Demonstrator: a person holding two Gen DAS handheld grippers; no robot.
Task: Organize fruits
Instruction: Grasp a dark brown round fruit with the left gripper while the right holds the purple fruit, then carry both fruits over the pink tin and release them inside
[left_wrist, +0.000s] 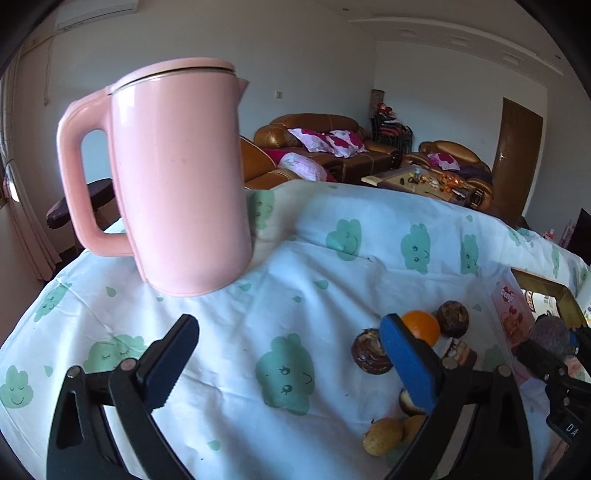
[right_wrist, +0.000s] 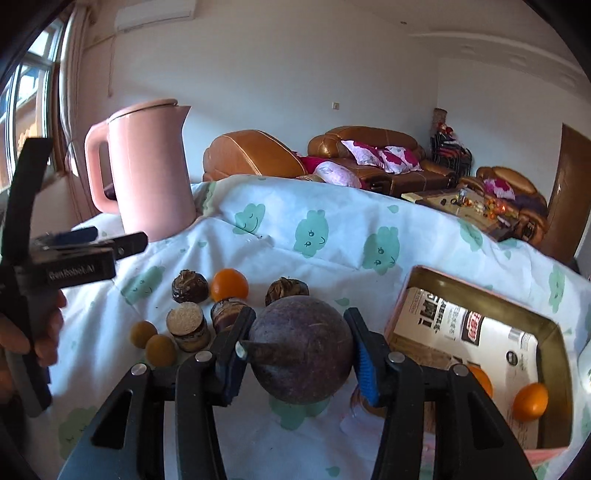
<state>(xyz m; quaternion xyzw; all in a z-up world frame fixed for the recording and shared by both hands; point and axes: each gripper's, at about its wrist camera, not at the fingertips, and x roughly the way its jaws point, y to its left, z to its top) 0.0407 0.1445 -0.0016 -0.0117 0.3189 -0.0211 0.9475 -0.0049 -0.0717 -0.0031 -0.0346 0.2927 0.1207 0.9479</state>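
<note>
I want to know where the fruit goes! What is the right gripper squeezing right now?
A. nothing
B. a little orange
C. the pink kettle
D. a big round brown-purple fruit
D: in the right wrist view the right gripper has both fingers pressed against the big round brown-purple fruit, held above the cloth.

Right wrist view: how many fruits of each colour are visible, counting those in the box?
Orange fruits: 3, one partly hidden
Small yellow fruits: 2
Dark brown fruits: 4
Large purple fruit: 1
Total: 10
</note>
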